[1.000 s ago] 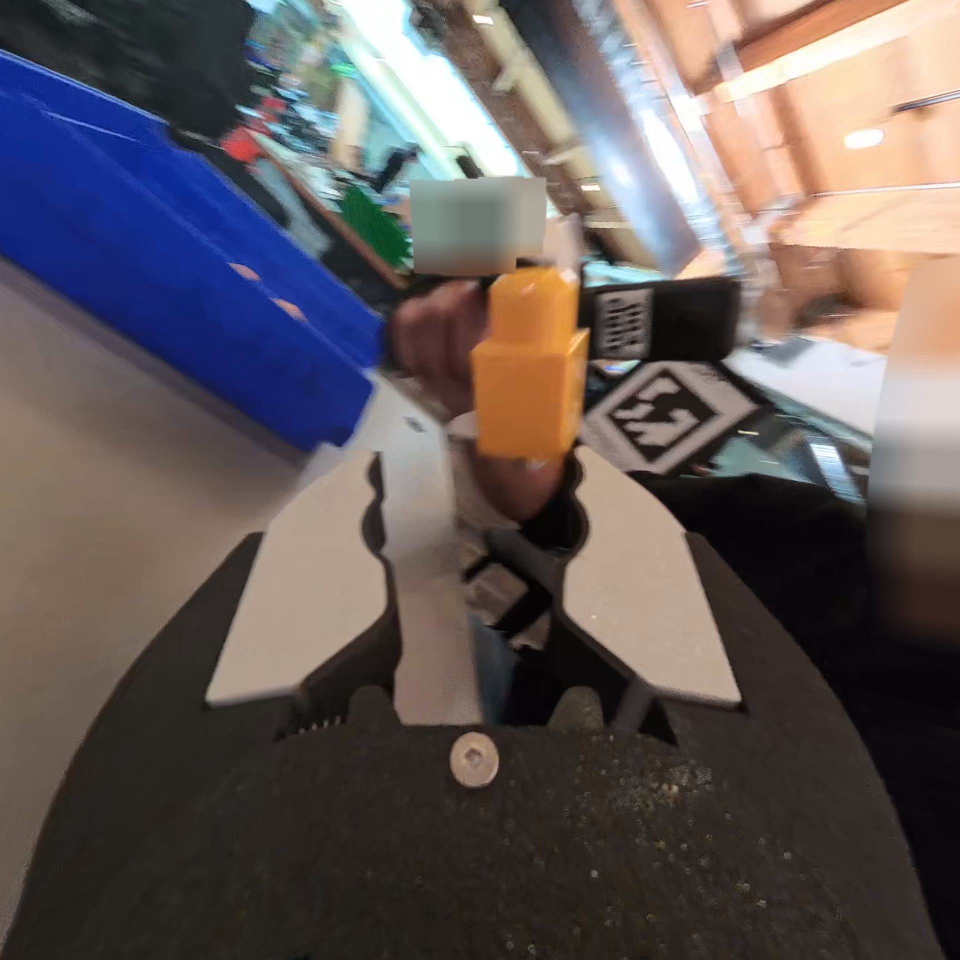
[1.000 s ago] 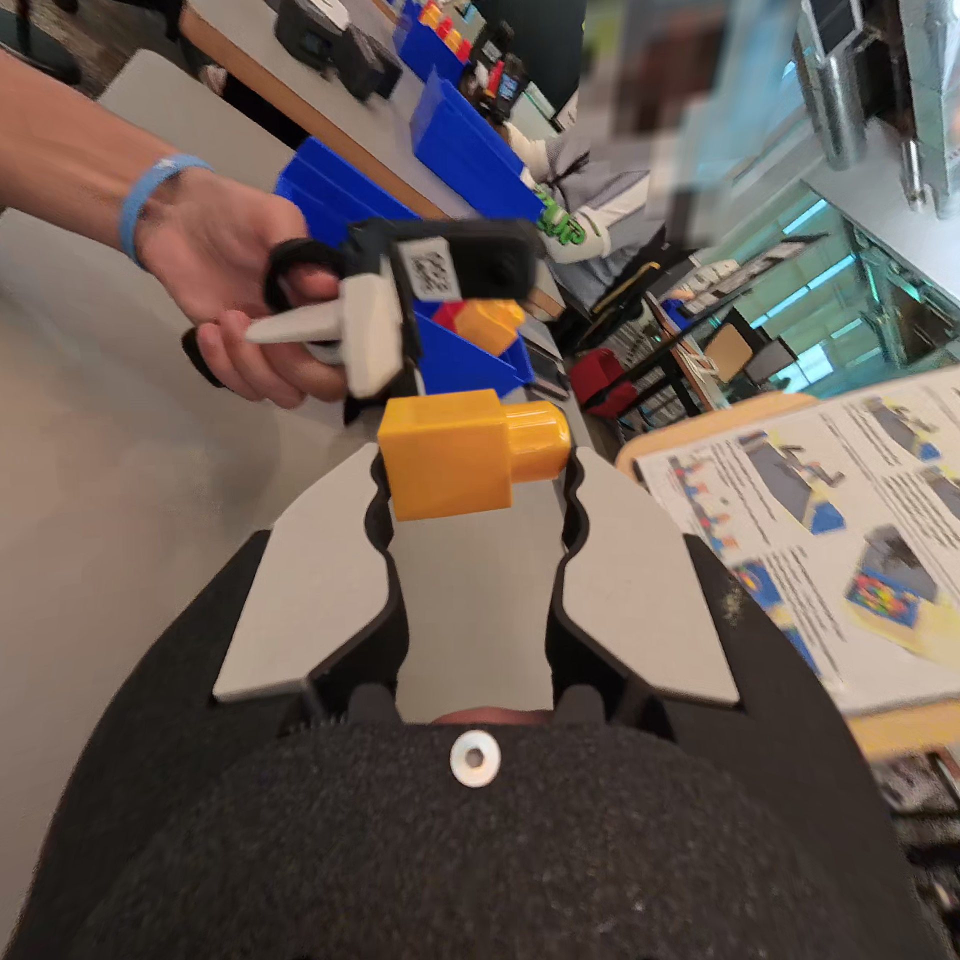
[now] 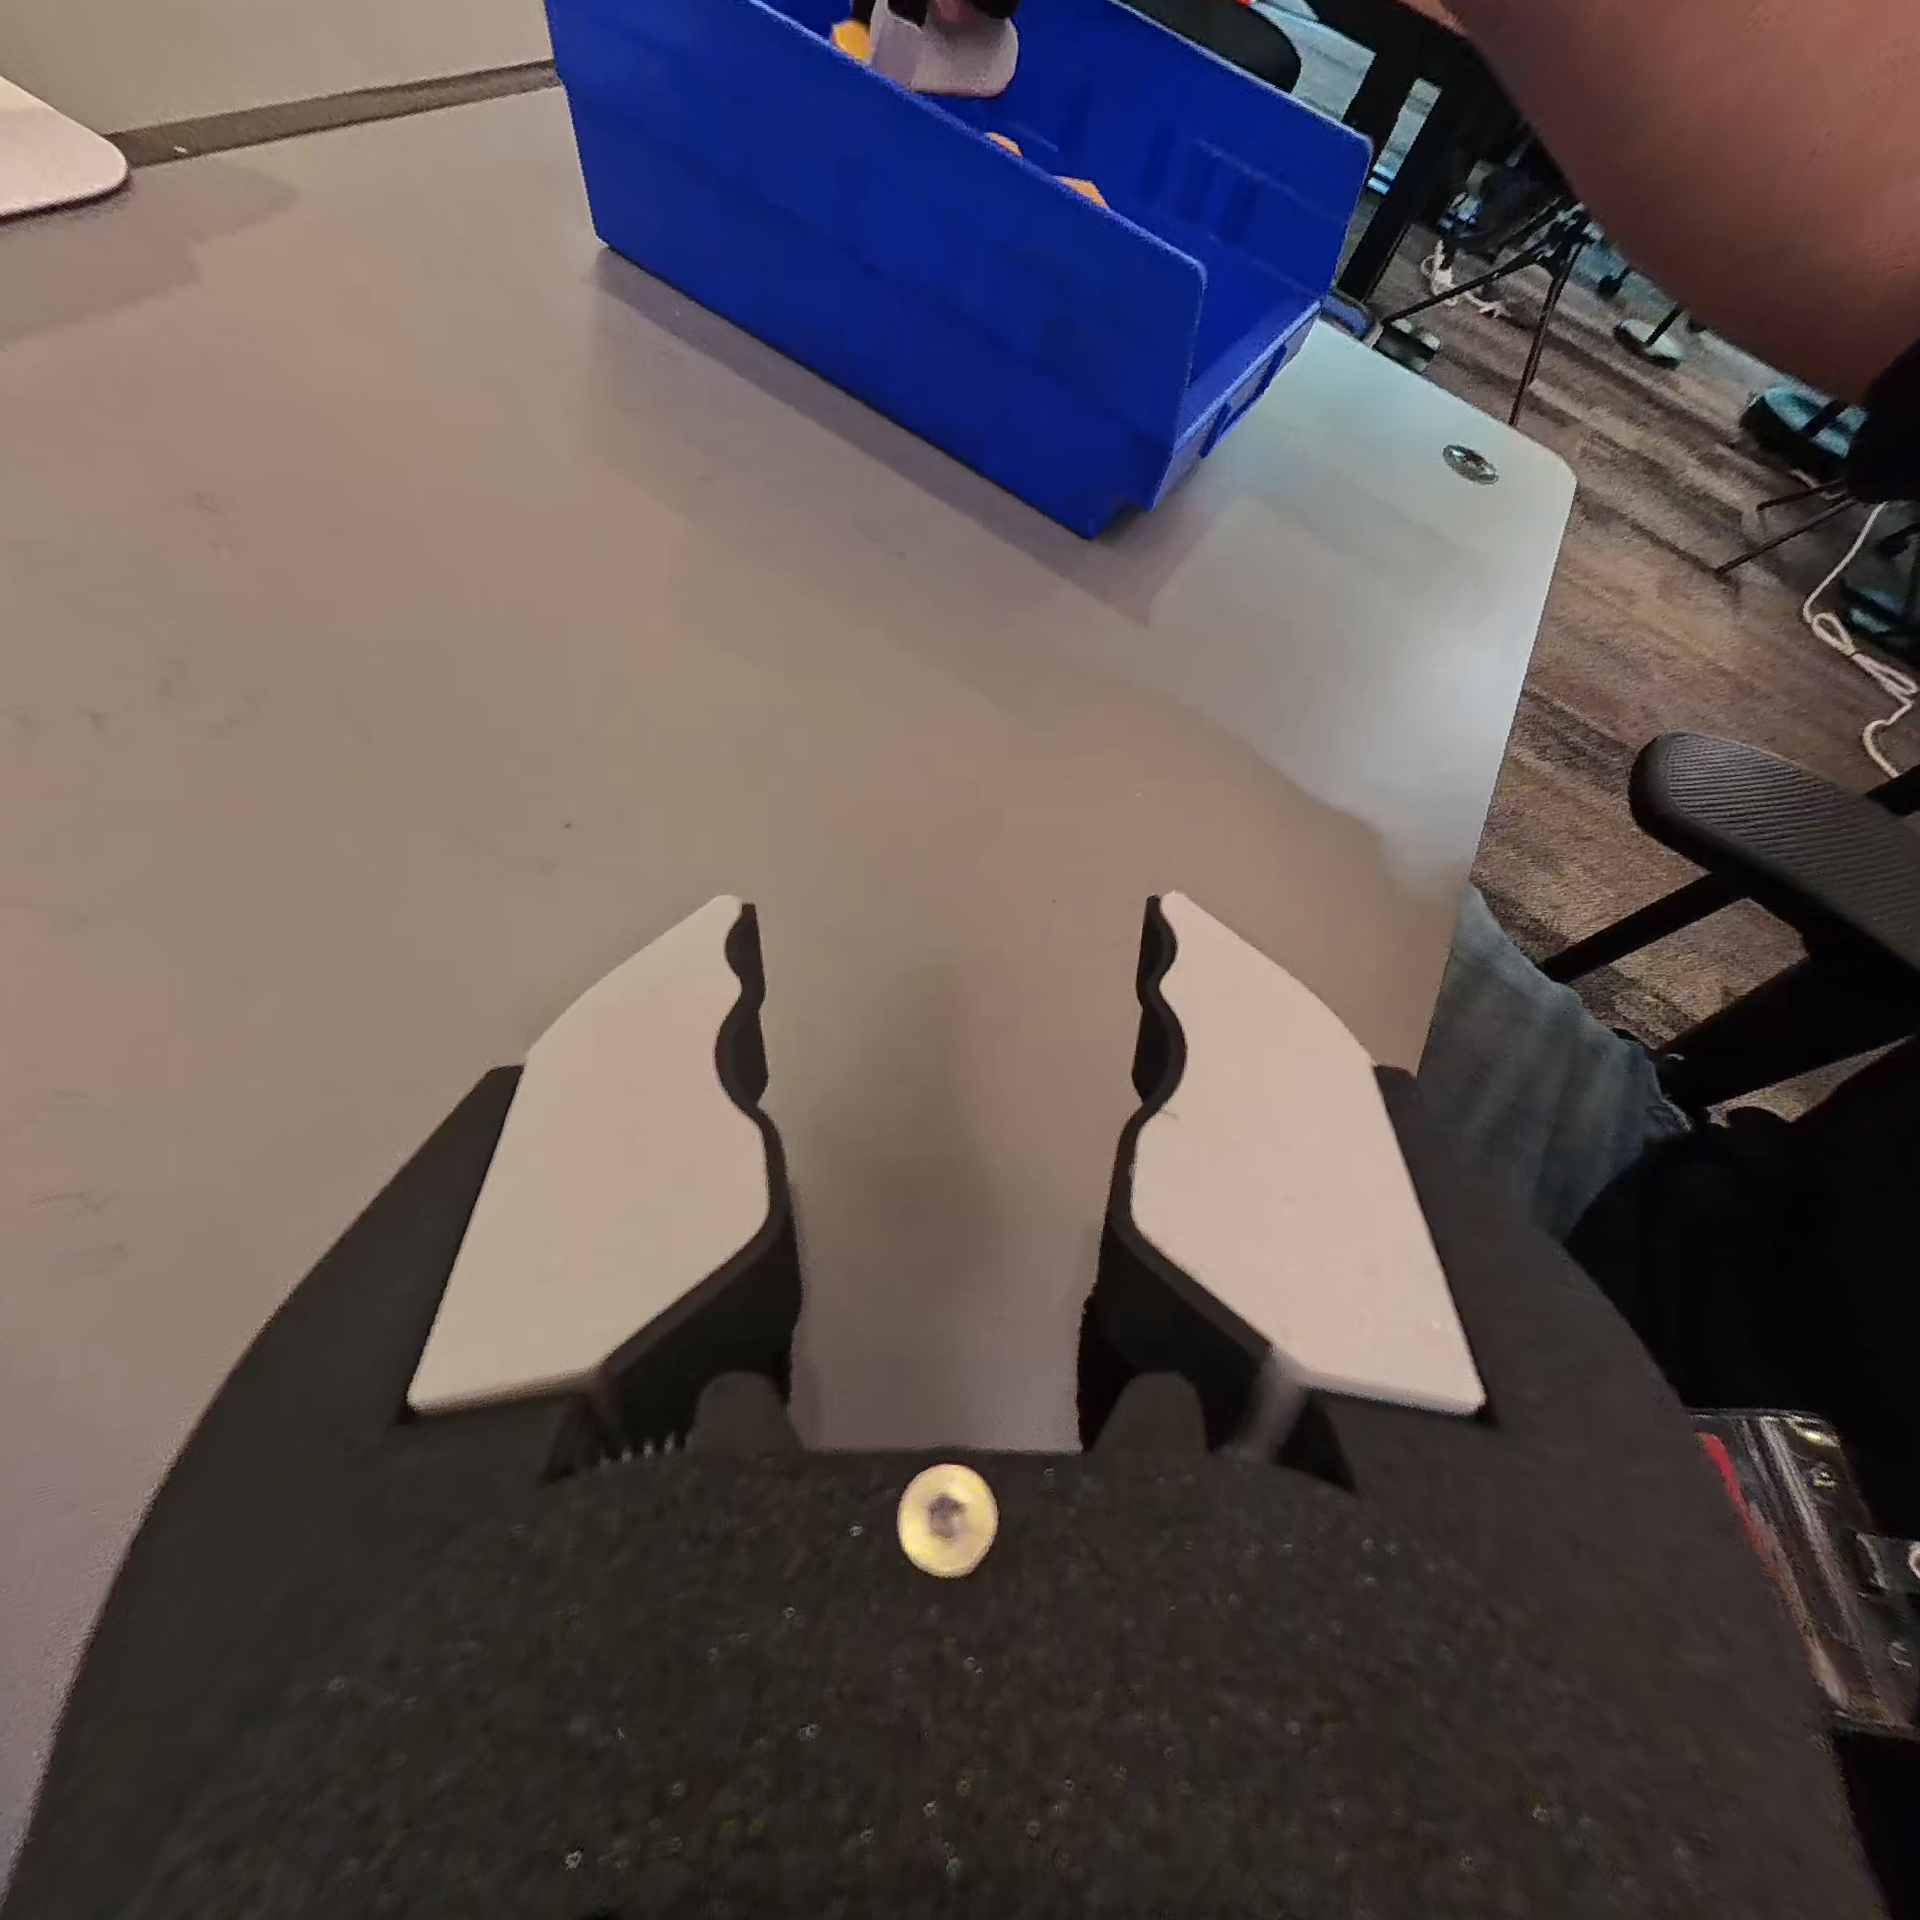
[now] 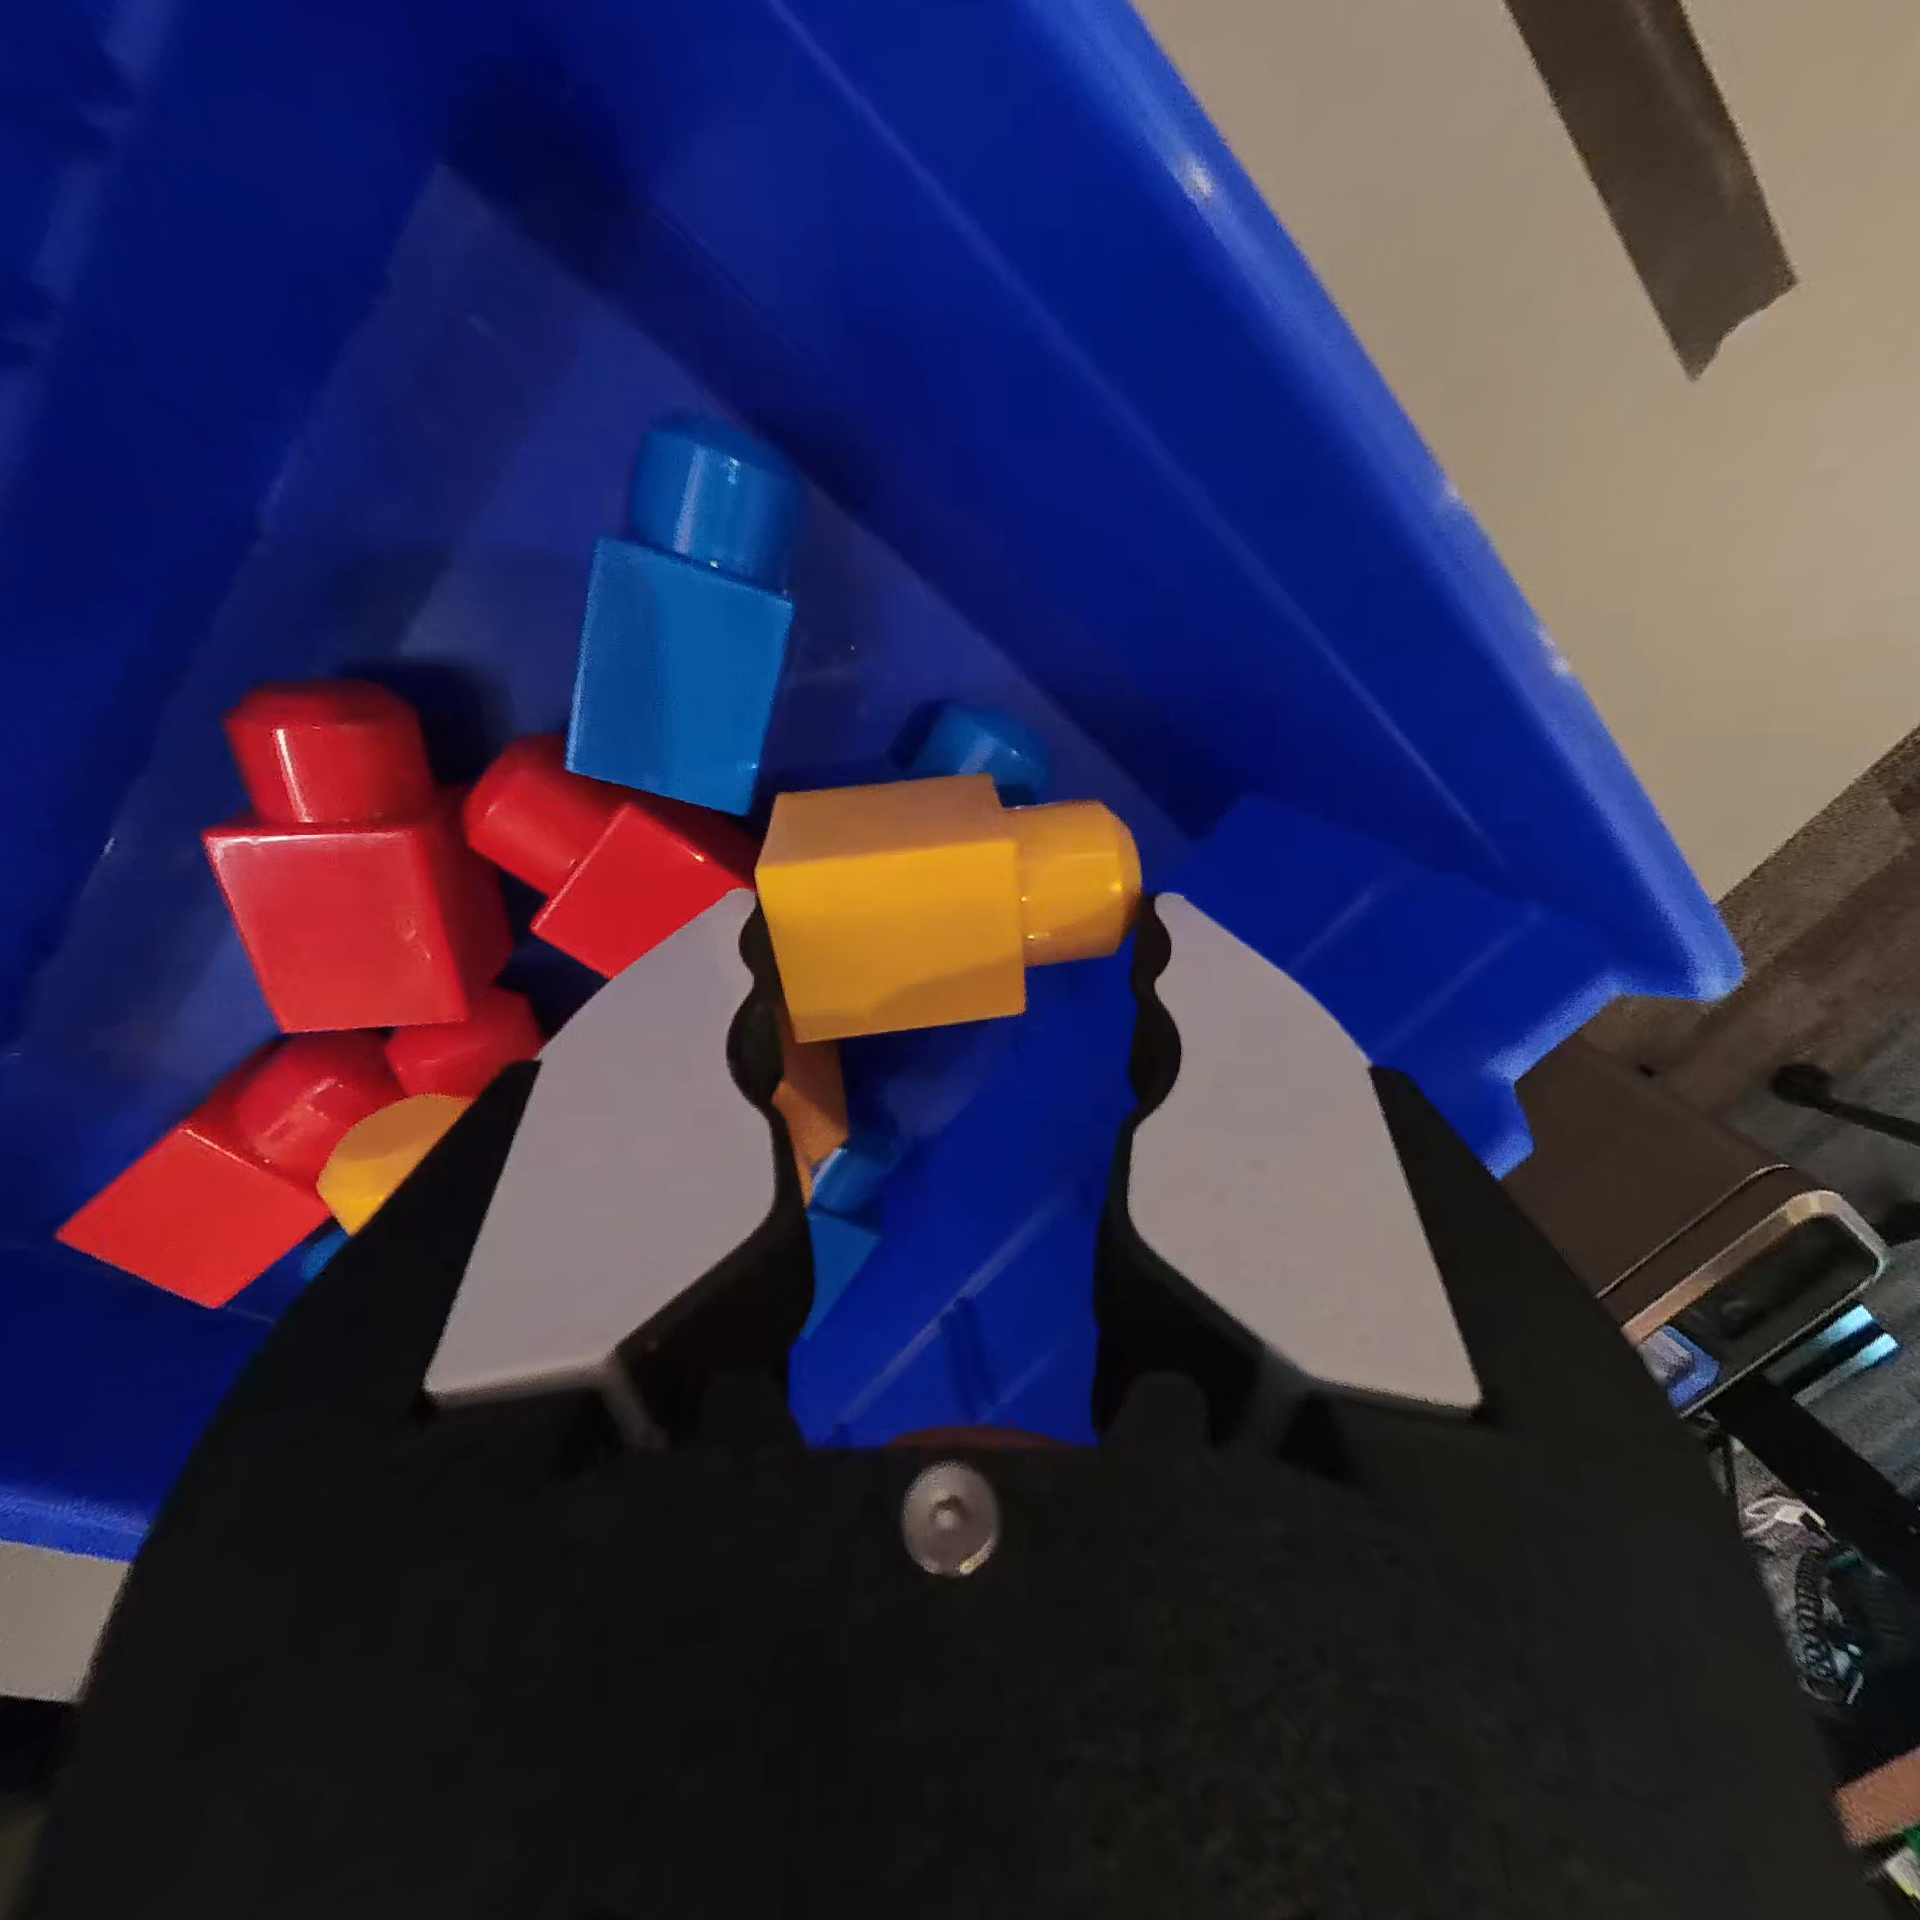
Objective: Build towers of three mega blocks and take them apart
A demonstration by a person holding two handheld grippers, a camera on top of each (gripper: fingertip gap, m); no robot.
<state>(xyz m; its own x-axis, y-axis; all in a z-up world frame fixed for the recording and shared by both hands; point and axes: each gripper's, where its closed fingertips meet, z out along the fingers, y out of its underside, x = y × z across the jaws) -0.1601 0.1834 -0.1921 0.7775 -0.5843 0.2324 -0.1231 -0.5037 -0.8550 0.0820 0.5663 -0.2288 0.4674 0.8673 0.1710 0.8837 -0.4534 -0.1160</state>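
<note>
The left claw (image 3: pixel 951 914) hangs spread over the bare grey desk (image 3: pixel 416 623), with nothing between its fingers. Ahead of it and a little to the right stands the blue bin (image 3: pixel 935 270), near the desk's right edge. At the bin's far rim the grey tip of the right claw (image 3: pixel 940 57) dips inside, with bits of orange showing beside and below it. To the right of the left claw, past the desk's edge, are a black chair arm (image 3: pixel 1787 821) and the floor (image 3: pixel 1662 582) with cables. A person's arm (image 3: pixel 1714 156) crosses the upper right corner.

The right claw (image 4: pixel 951 904) is inside the bin (image 4: pixel 1039 364). An orange block (image 4: pixel 904 904) lies sideways right at its fingertips, stud pointing right; the stud meets the right fingertip and the base the left one, but I cannot tell whether it is pinched or merely resting there. Left of the tips lie red blocks (image 4: pixel 353 914), with an orange piece (image 4: pixel 384 1153) tucked against the left finger. Just beyond the left tip a blue block (image 4: pixel 675 665) leans stud-up on a red one (image 4: pixel 623 883). Another blue stud (image 4: pixel 982 748) peeks out behind the orange block.
</note>
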